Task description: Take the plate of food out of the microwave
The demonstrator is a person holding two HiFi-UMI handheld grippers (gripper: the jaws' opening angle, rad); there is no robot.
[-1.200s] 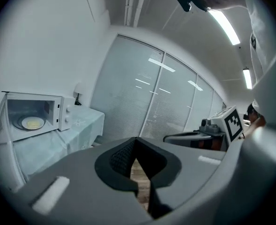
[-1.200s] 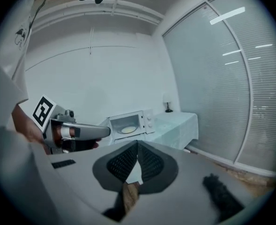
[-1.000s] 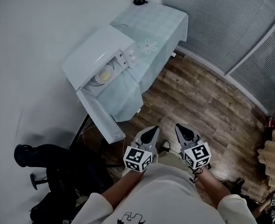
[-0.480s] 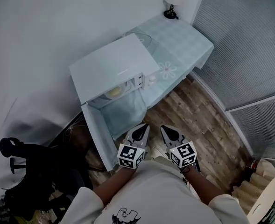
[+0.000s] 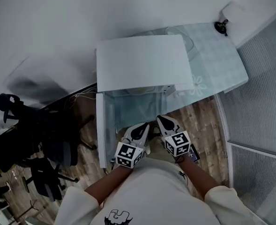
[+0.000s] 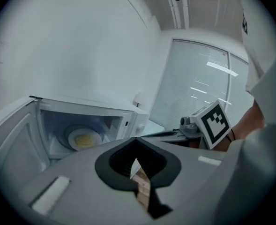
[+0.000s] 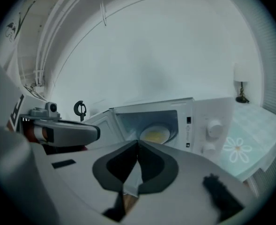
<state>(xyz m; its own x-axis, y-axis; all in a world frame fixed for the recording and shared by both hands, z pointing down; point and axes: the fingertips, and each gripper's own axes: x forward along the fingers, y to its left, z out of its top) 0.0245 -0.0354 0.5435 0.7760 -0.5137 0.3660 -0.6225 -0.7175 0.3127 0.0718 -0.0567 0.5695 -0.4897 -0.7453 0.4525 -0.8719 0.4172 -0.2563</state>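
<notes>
A white microwave [image 5: 142, 62] stands on a table with its door [image 5: 101, 130] swung open to the left. Inside it sits a plate of yellow food [image 6: 84, 138], also clear in the right gripper view as the plate [image 7: 154, 135]; the head view hides it under the microwave's top. My left gripper [image 5: 145, 126] and right gripper [image 5: 160, 119] are side by side near my body, just short of the opening. Both are shut and hold nothing. In its own view the left gripper [image 6: 135, 139] points at the cavity, and so does the right gripper [image 7: 138, 142].
The table carries a pale checked cloth [image 5: 212, 64] with a flower print, and a small lamp [image 5: 220, 25] stands at its far corner. A black office chair [image 5: 34, 139] is at the left on the wood floor. The microwave's knobs [image 7: 214, 128] are right of the cavity.
The view has swung round and come closer: the microwave now lies straight ahead instead of up-left. Both grippers have stayed shut and close together.
</notes>
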